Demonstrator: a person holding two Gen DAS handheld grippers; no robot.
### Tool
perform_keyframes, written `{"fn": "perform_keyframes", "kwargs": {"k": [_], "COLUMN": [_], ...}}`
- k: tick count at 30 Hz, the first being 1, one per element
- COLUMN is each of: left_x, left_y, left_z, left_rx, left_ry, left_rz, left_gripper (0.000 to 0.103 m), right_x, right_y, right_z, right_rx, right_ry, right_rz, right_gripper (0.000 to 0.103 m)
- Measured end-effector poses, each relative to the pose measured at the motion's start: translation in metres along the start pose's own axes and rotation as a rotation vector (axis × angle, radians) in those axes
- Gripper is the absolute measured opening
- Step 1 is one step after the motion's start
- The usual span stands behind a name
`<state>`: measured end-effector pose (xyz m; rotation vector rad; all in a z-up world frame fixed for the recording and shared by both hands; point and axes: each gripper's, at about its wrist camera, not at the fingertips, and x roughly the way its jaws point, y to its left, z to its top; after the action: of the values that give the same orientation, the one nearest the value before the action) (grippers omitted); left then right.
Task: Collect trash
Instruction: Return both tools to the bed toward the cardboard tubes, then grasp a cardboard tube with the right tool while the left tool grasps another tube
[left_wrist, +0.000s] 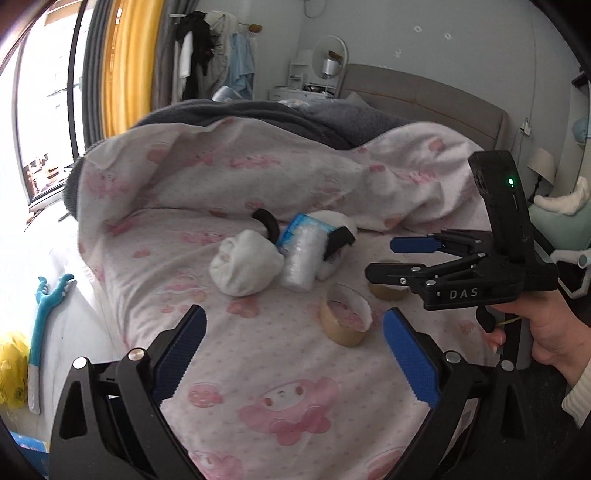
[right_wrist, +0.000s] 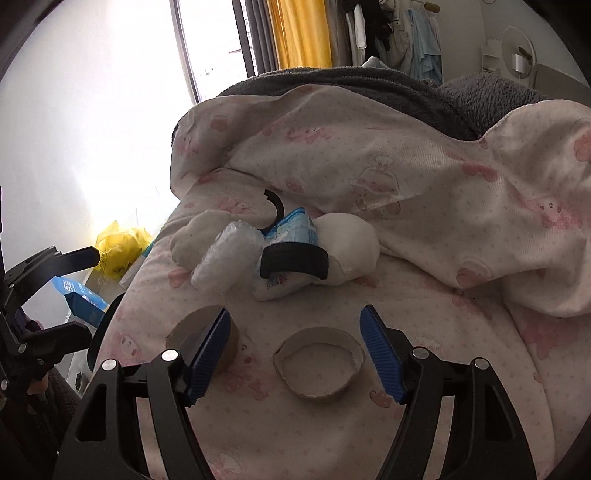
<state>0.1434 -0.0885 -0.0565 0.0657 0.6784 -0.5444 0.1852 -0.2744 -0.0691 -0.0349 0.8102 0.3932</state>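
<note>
On the pink patterned bed sheet (left_wrist: 258, 354) lie two cardboard tape rings: one ring (left_wrist: 345, 317) (right_wrist: 318, 363) and a second ring (left_wrist: 388, 290) (right_wrist: 207, 341). Behind them sits a pile: a white wad (left_wrist: 243, 266) (right_wrist: 351, 245), a bubble-wrap roll (left_wrist: 301, 258) (right_wrist: 225, 254), a blue-white wrapper (left_wrist: 301, 225) (right_wrist: 293, 229) and black curved plastic pieces (left_wrist: 267, 221) (right_wrist: 293, 262). My left gripper (left_wrist: 293, 352) is open and empty, near the first ring. My right gripper (right_wrist: 295, 358) (left_wrist: 384, 258) is open, its jaws on either side of the first ring, above it.
A folded pink blanket (left_wrist: 295, 162) over a grey one (left_wrist: 332, 118) rises behind the pile. A yellow bag (right_wrist: 118, 247) and a blue box (right_wrist: 83, 295) lie on the floor left of the bed. A headboard (left_wrist: 424, 96) and a dresser stand at the back.
</note>
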Motion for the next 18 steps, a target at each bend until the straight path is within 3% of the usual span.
{"fn": "perform_keyframes", "kwargs": {"k": [4,18], "left_x": [0.014,0.051], "left_y": [-0.011,-0.038], "left_z": [0.0,-0.001], "left_rx": [0.015,0.04], "left_ry": [0.035,0.105], "left_rz": [-0.035,-0.08], "left_gripper": [0.098,0.096], "right_x": [0.005,0.018], "right_y": [-0.008,-0.02], "right_z": [-0.009,-0.026], "right_rx": [-0.006,-0.049], "right_ry": [0.028,0.051], "right_rz": [0.014,0.066], "right_gripper": [0.065,0.061]}}
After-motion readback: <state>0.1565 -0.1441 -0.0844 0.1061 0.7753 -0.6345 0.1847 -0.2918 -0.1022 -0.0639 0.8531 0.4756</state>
